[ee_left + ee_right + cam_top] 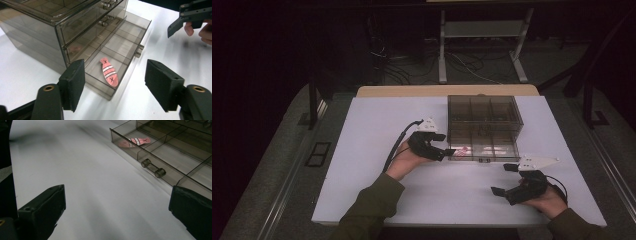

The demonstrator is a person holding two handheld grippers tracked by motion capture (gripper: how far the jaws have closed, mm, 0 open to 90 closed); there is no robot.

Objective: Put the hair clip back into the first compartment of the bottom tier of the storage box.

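A smoky clear drawer cabinet (484, 117) stands on the white table (377, 130) with its bottom drawer (120, 47) pulled out. A pink fish-shaped piece (109, 72) with white stripes and black crosses lies flat in the drawer's end compartment, also seen as the pink piece (462, 150) and the fish (135, 142). My left gripper (446, 145) hovers at that corner of the drawer, its jaws open (113, 85) with nothing between them. My right gripper (502, 179) is open (117, 212) over bare table, short of the drawer handle (153, 168).
The drawer's other compartments look empty, and the upper drawers (82, 25) are closed. Bare white tabletop lies left of and in front of the cabinet. Beyond the table's far edge are a metal stand (482, 45) and cables on the dark floor.
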